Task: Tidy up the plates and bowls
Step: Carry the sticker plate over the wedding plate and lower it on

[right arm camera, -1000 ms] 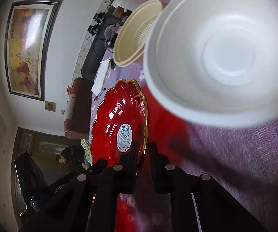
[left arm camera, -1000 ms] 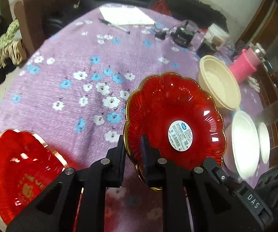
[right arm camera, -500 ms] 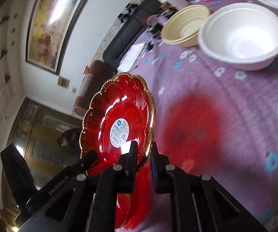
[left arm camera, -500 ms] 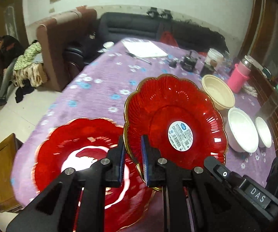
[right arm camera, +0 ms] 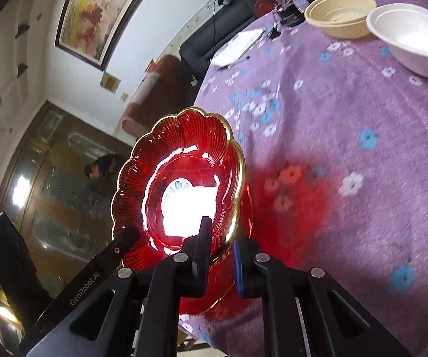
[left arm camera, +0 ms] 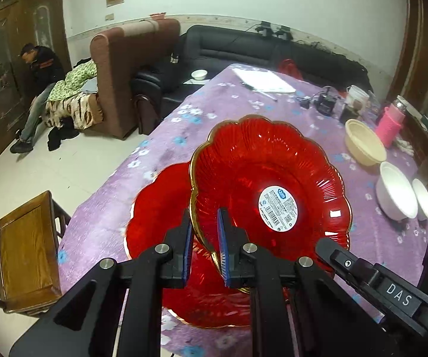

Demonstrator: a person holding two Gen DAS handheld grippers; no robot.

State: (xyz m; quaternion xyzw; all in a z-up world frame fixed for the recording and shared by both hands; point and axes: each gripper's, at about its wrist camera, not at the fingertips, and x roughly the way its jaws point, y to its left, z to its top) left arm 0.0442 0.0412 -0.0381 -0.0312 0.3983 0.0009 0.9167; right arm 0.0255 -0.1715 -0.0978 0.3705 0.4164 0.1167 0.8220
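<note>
A red scalloped plate (left arm camera: 273, 172) with a gold rim and a round sticker hangs tilted over the purple flowered table (left arm camera: 214, 110). My left gripper (left arm camera: 203, 238) is shut on its near rim. My right gripper (right arm camera: 221, 238) is shut on another part of the same plate (right arm camera: 184, 154). Under it lies a second red plate (left arm camera: 157, 208) near the table's corner, partly covered. A beige bowl (left arm camera: 364, 145), a white bowl (left arm camera: 395, 193) and a smaller white bowl (left arm camera: 422, 199) stand at the right.
A wooden chair (left arm camera: 26, 247) stands off the table's left edge. Papers (left arm camera: 264, 80), small gadgets and a pink bottle (left arm camera: 389, 125) sit at the far end. Sofas lie beyond, and a person (left arm camera: 38, 68) sits far left.
Both grippers have carried the stickered red plate away from the bowls toward the table's near corner, and it now hangs over the second red plate. The right wrist has rolled.
</note>
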